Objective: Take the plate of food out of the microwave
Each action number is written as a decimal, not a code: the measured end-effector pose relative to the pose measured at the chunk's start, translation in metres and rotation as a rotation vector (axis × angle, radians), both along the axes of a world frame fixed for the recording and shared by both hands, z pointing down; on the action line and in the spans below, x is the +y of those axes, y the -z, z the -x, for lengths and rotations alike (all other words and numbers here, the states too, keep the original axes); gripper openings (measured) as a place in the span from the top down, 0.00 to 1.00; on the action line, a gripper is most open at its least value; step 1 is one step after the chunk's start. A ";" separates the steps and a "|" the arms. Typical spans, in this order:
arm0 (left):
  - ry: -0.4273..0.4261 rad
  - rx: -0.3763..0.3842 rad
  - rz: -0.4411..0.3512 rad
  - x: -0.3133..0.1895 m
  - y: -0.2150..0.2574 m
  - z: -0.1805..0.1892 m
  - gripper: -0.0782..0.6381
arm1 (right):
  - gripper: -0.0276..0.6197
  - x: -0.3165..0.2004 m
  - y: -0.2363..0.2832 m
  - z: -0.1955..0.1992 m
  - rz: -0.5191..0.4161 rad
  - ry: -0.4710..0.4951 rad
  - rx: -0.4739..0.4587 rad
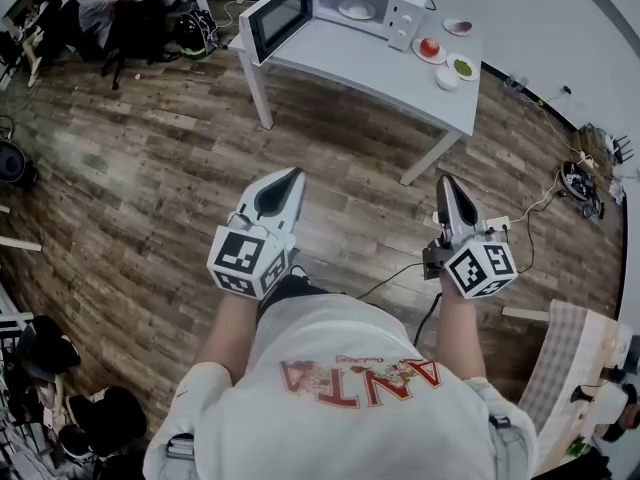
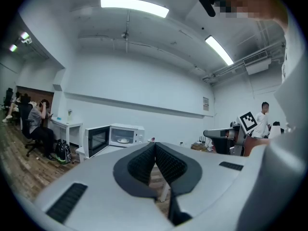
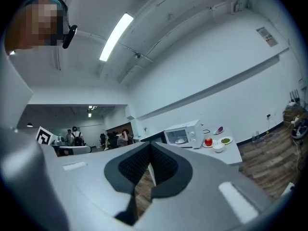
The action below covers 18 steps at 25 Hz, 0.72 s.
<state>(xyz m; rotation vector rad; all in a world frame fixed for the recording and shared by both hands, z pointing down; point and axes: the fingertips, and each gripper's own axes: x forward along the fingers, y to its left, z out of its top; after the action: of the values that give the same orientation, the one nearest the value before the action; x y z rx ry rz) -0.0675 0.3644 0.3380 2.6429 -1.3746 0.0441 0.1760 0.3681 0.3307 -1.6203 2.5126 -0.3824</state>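
A white microwave (image 1: 365, 3) stands on a white table (image 1: 400, 83) across the room, its door (image 1: 275, 16) swung open to the left. Inside lies a white plate of food (image 1: 357, 10). The microwave (image 2: 118, 136) with its plate (image 2: 123, 140) also shows in the left gripper view, and the microwave (image 3: 184, 134) with its plate (image 3: 181, 140) in the right gripper view. My left gripper (image 1: 292, 175) and right gripper (image 1: 446, 180) are held side by side over the wood floor, well short of the table. Both are shut and empty, as seen at the left gripper (image 2: 155, 146) and right gripper (image 3: 150, 146).
Right of the microwave sit a plate with a red fruit (image 1: 430, 48), a plate of green food (image 1: 462, 66), a small white bowl (image 1: 447, 78) and a purple-topped dish (image 1: 458, 27). People sit at desks (image 1: 95, 3) at the far left. Cables (image 1: 545, 203) trail across the floor at right.
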 end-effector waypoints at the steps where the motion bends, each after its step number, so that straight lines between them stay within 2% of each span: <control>1: 0.004 0.005 0.001 -0.007 0.000 0.010 0.88 | 0.95 -0.009 0.003 0.008 0.000 0.000 0.009; 10: 0.020 0.022 0.020 -0.053 -0.002 0.097 0.88 | 0.95 -0.066 0.011 0.106 0.012 0.063 0.055; 18: 0.040 0.020 0.015 -0.081 -0.008 0.127 0.88 | 0.95 -0.111 0.004 0.148 0.030 0.122 0.073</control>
<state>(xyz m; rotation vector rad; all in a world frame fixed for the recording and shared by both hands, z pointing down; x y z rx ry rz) -0.1948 0.2833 0.3461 2.5960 -1.4150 0.0233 0.0279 0.2568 0.3264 -1.5225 2.6808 -0.3821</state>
